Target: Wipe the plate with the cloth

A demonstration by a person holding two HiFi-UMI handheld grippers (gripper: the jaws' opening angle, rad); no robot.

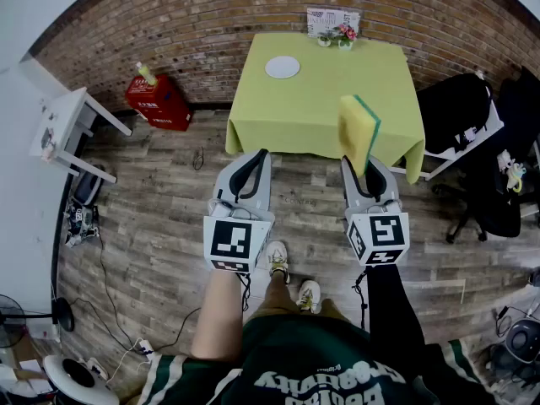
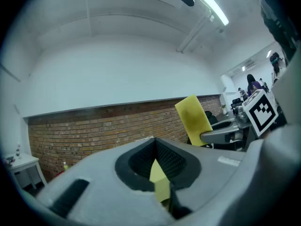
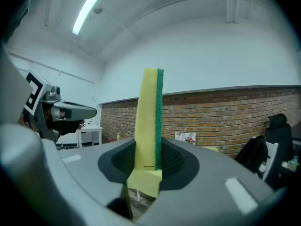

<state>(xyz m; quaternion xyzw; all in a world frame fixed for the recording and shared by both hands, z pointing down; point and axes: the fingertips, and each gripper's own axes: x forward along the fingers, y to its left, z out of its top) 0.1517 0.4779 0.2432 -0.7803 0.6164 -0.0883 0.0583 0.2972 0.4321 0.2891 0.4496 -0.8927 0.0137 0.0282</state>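
A white plate lies on the far side of a table with a yellow-green cloth cover, well ahead of both grippers. My right gripper is shut on a yellow sponge with a green scouring face, held upright in the air in front of the table's near edge. In the right gripper view the sponge stands up between the jaws. My left gripper hovers level with it to the left, jaws together with nothing in them. In the left gripper view the sponge shows at the right.
A small flower pot and a printed stand sit at the table's far edge against the brick wall. A red box stands left of the table. A white desk is further left, black office chairs are at the right, and cables lie on the wooden floor.
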